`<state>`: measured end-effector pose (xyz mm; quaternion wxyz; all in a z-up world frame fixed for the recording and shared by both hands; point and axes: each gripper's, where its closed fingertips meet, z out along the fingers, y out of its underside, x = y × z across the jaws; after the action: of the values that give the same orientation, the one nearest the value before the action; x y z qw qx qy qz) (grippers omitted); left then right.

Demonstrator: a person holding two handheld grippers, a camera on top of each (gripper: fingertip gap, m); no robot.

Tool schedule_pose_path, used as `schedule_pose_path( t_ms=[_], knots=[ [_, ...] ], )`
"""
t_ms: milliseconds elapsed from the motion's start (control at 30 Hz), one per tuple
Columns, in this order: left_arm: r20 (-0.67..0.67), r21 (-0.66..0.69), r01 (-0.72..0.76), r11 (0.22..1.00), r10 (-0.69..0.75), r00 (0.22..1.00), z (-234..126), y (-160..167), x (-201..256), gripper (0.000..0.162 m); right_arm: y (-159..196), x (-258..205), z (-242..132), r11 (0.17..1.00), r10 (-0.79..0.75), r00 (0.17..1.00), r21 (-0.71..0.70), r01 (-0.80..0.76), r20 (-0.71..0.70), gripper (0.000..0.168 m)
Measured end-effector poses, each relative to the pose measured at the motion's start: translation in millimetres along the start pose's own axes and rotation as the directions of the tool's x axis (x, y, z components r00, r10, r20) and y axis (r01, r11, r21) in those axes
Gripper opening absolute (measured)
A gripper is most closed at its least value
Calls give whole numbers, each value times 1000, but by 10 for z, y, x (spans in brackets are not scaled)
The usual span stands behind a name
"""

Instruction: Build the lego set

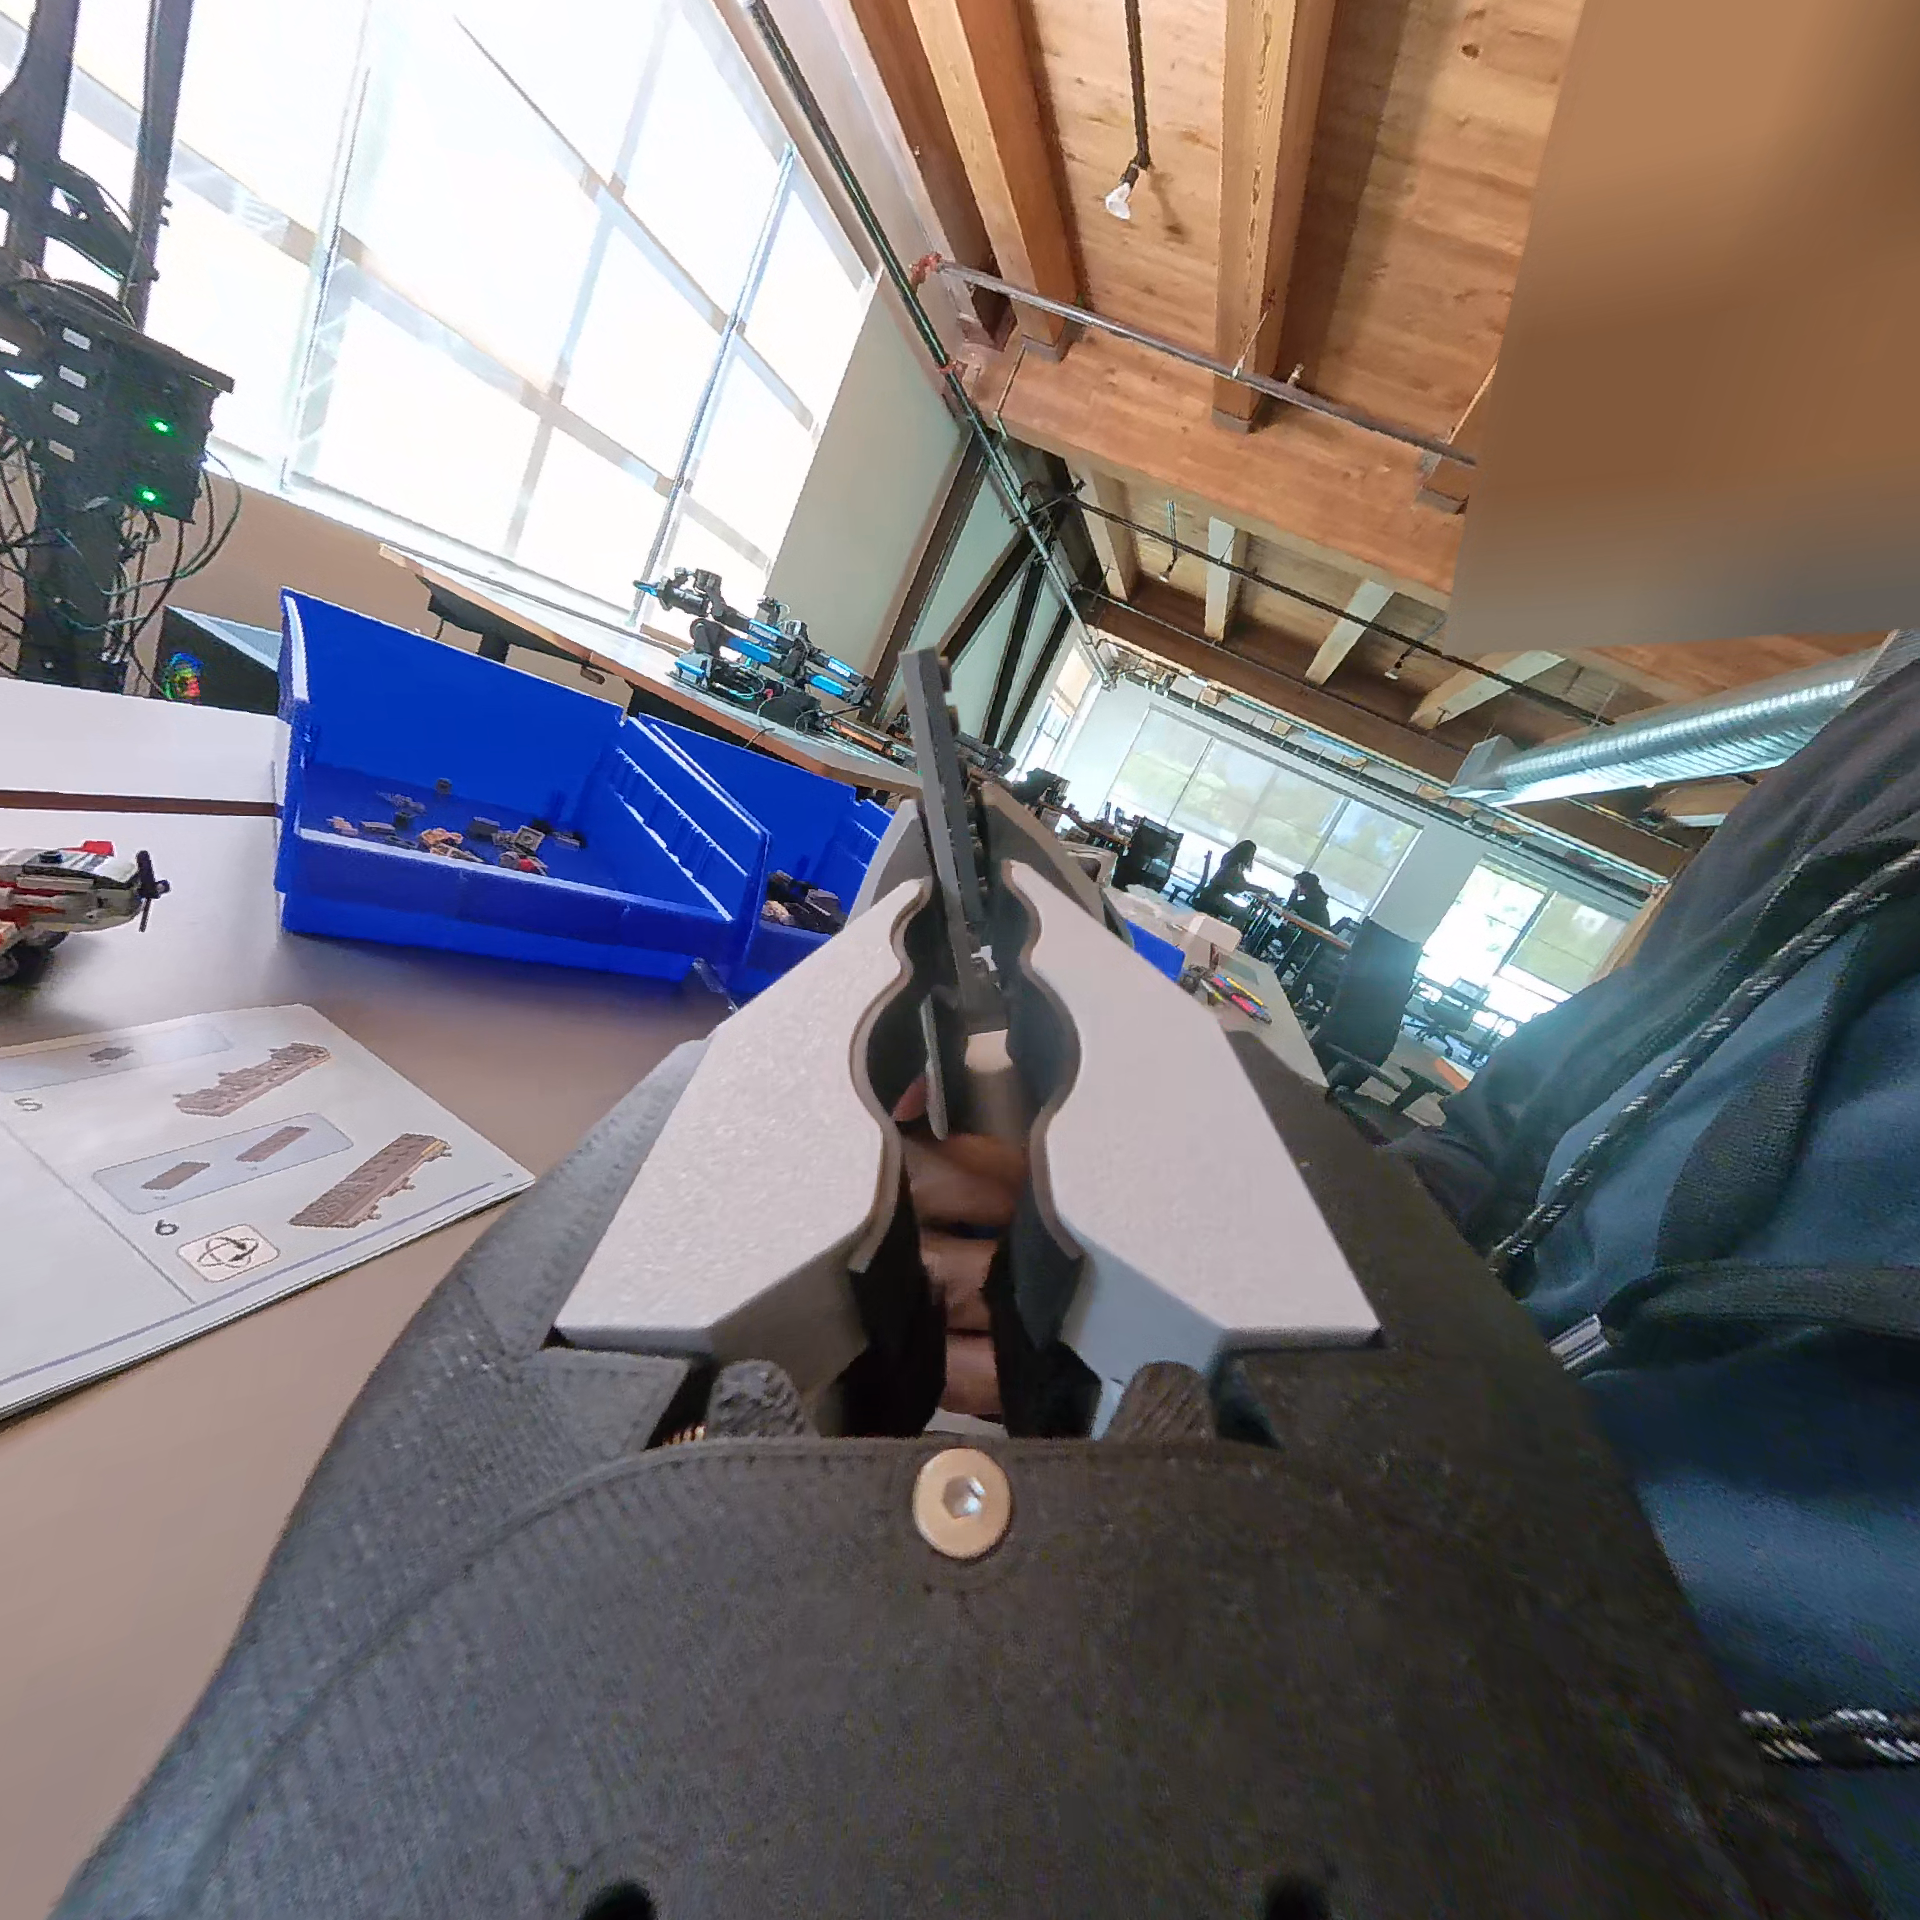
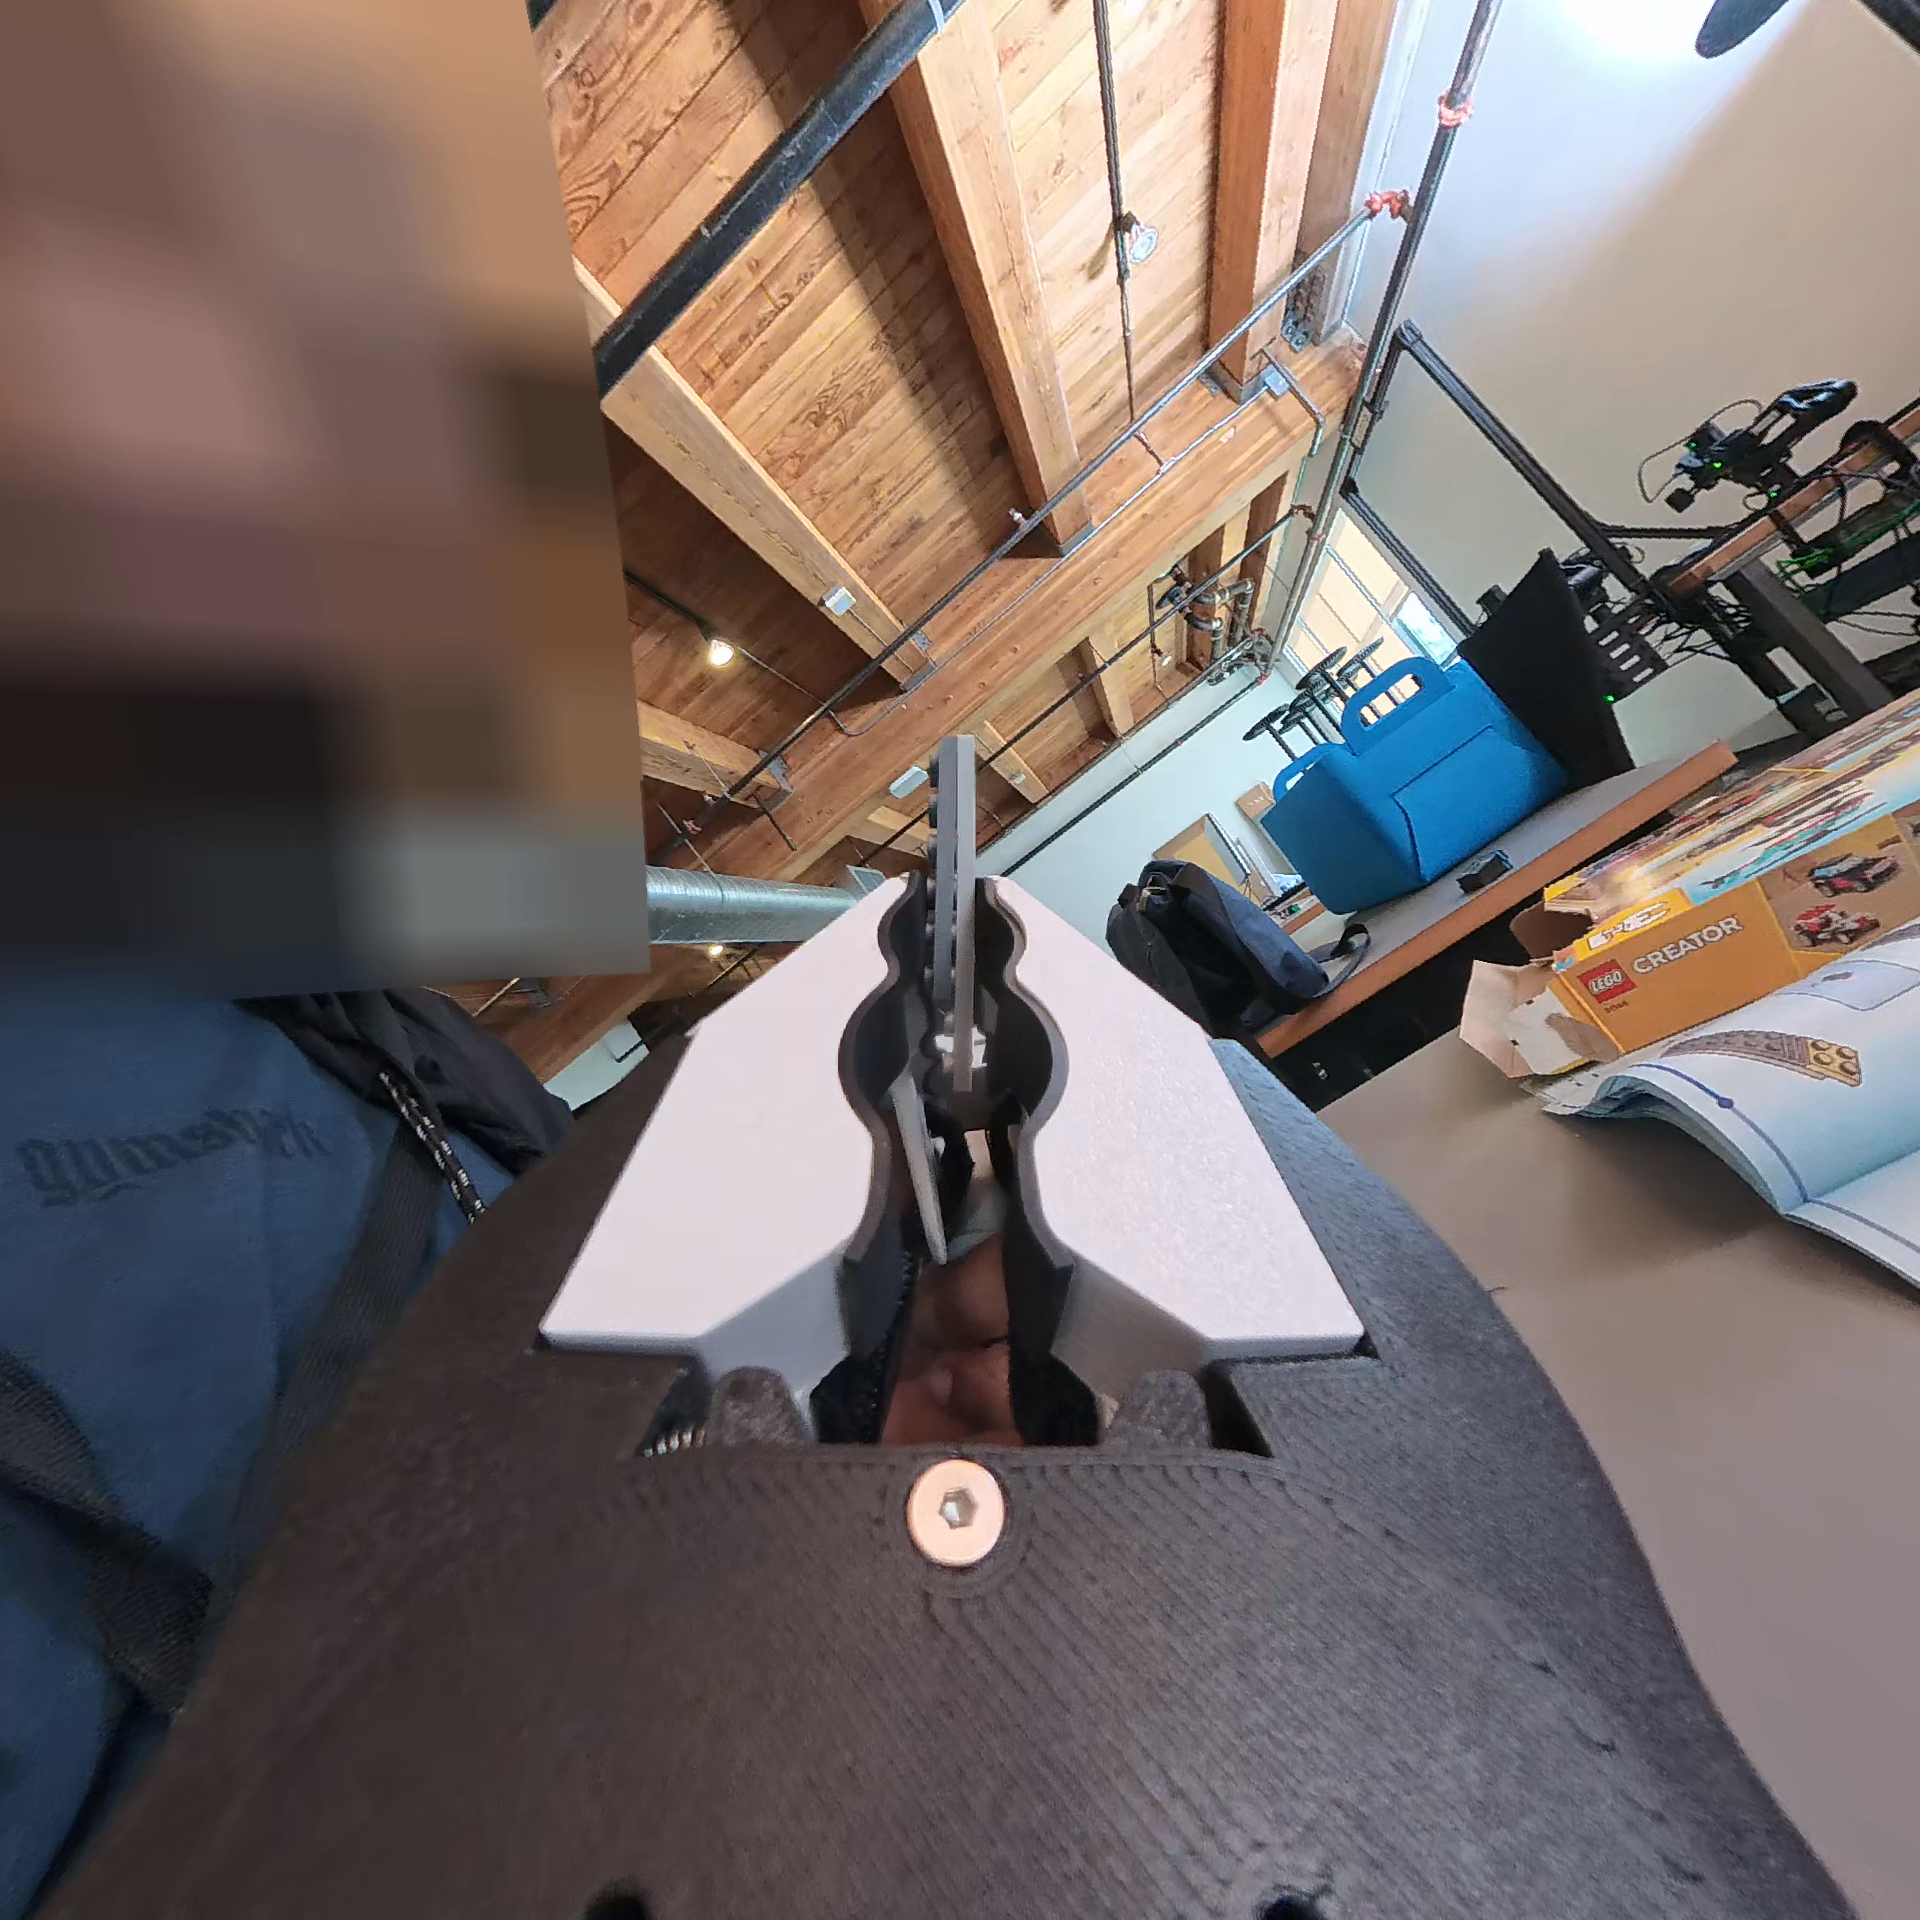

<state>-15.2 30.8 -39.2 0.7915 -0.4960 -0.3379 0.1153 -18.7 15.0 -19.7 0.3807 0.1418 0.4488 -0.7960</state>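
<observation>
While we looked along the left gripper, its two grey fingers stood nearly together, clamped on a thin dark grey plate that rose edge-on beyond the tips, tilted toward the window. Both were raised clear of the table. We saw a second grey gripper body just behind the plate, but we could not tell there whether it touched. Left of the gripper, an open instruction sheet lay flat on the table, a blue bin with loose small pieces sat beyond it, and a partly built red and white model stood at the far left edge. A person's dark blue jacket filled the right side.

From the right wrist, we found the right gripper likewise narrowed on a thin grey plate held edge-on, pointing up at the wooden ceiling. To its right on the table, an open booklet lay beside a torn yellow set box. A blue felt bag sat on a farther desk.
</observation>
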Motion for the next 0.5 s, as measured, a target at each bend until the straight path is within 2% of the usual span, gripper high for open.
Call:
schedule_pose_path(
  t_ms=[133,233,300,400,500],
  knots=[
    [20,-73,-36,997,38,999,-18,60,-49,7,30,49,-33,999,10,1000,-38,-11,-15,10],
    [40,-212,-110,971,121,992,-93,196,-136,7,36,160,-131,990,-48,996,-139,37,-75,31],
    [53,-344,-171,923,201,978,-169,362,-215,8,54,244,-219,951,-187,976,-271,151,-114,41],
    [42,-535,-245,809,315,948,-301,636,-323,8,141,330,-363,778,-457,887,-517,358,-73,41],
    [-9,-645,-306,700,393,919,-387,809,-338,8,308,381,-494,547,-589,806,-705,452,60,41]
  ],
)
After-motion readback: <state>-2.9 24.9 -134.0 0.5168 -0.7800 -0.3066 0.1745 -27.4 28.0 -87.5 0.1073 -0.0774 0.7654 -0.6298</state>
